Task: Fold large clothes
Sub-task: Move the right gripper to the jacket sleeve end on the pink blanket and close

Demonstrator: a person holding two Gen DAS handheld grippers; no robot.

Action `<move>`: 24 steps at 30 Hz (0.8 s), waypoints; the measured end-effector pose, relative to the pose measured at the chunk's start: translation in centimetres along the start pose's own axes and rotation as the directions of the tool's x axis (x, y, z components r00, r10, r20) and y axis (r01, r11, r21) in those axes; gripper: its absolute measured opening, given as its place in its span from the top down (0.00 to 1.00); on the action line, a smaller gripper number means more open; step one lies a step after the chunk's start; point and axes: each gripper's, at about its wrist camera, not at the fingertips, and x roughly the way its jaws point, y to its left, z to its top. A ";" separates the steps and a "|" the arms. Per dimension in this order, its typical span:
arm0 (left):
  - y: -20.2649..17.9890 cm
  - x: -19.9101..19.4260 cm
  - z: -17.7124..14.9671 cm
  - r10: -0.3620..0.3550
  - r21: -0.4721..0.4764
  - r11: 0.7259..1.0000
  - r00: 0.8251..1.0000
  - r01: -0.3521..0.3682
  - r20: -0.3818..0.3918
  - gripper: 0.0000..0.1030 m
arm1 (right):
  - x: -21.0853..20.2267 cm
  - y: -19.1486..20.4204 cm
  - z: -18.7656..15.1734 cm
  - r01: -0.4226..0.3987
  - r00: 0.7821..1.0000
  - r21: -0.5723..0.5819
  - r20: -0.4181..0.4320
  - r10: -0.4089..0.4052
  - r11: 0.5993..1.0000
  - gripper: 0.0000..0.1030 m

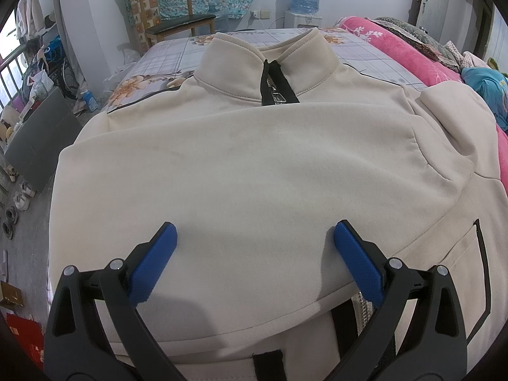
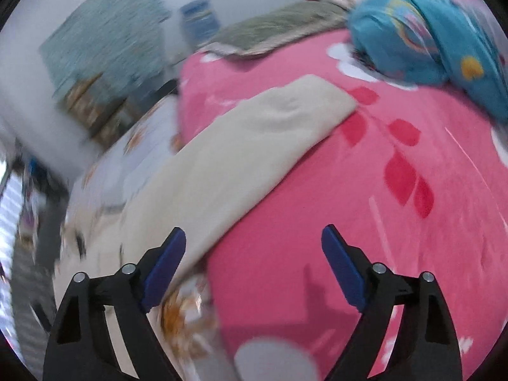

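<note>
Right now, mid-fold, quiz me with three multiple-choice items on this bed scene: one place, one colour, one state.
1. Where does the loose cream sleeve lie?
A. on the pink blanket
B. on the chair
C. on the floor

2. What colour is the tape beside the jacket collar zipper?
A. red
B. black
C. green

3. How is the left gripper?
A. shut on the collar
B. shut on the sleeve
C. open, holding nothing

Answers: 1 A, the sleeve end rests across the blanket; 2 B, dark strips flank the teeth; 3 C, blue pads stand apart over flat cloth.

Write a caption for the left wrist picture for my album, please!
Open left gripper hovers over a cream zip-up jacket spread on a flowery bed sheet.
</note>
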 end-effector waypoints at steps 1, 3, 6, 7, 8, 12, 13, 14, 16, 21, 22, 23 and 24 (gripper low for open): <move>0.0 0.0 0.0 0.000 0.000 1.000 1.000 0.000 0.000 0.06 | 0.5 -0.7 0.8 0.000 1.000 0.027 0.000 0.000 1.000 0.21; 0.0 0.0 0.0 0.000 0.000 1.000 1.000 0.000 0.000 0.06 | 2.0 -2.3 2.8 -0.002 1.000 0.096 0.010 0.002 0.995 0.26; 0.0 0.0 0.0 0.000 0.000 1.000 1.000 0.000 0.000 0.06 | 4.3 -4.7 5.3 -0.030 0.999 0.207 0.019 0.027 0.978 0.35; 0.0 0.0 0.0 0.000 0.000 1.000 1.000 0.000 0.000 0.06 | 5.0 -5.3 5.8 -0.034 0.999 0.237 0.020 0.030 0.971 0.36; 0.1 0.0 0.0 0.000 0.000 1.000 1.000 0.000 0.000 0.06 | 5.9 -6.1 6.4 -0.046 0.999 0.280 0.022 0.041 0.959 0.40; 0.0 0.0 0.0 0.000 0.000 1.000 1.000 0.000 0.001 0.06 | 8.7 -9.0 8.1 -0.052 0.999 0.415 0.030 0.043 0.908 0.52; 0.0 0.0 0.0 0.000 0.000 1.000 1.000 0.000 0.000 0.06 | 9.1 -9.4 8.3 -0.055 0.998 0.435 0.032 0.045 0.899 0.54; 0.1 0.0 0.0 0.000 0.000 1.000 1.000 0.000 0.001 0.06 | 9.7 -10.1 8.6 -0.058 0.998 0.463 0.036 0.047 0.885 0.56; 0.1 0.0 0.0 0.000 0.000 1.000 1.000 0.000 0.001 0.06 | 10.6 -11.1 9.0 -0.070 0.997 0.498 0.044 0.055 0.865 0.60; 0.0 0.0 0.0 0.000 0.000 1.000 1.000 0.000 0.001 0.06 | 12.0 -12.3 9.6 -0.094 0.995 0.529 0.063 0.072 0.843 0.71; 0.1 0.0 0.0 0.000 0.000 1.000 1.000 0.000 0.001 0.06 | 12.1 -12.3 9.7 -0.094 0.995 0.529 0.064 0.071 0.843 0.72; 0.0 0.0 0.0 0.000 0.000 1.000 1.000 0.000 0.001 0.06 | 12.4 -12.4 9.8 -0.093 0.996 0.530 0.064 0.070 0.843 0.73; 0.1 0.0 0.0 0.000 0.000 1.000 1.000 0.000 0.001 0.06 | 12.5 -12.5 10.0 -0.093 0.995 0.530 0.065 0.069 0.843 0.74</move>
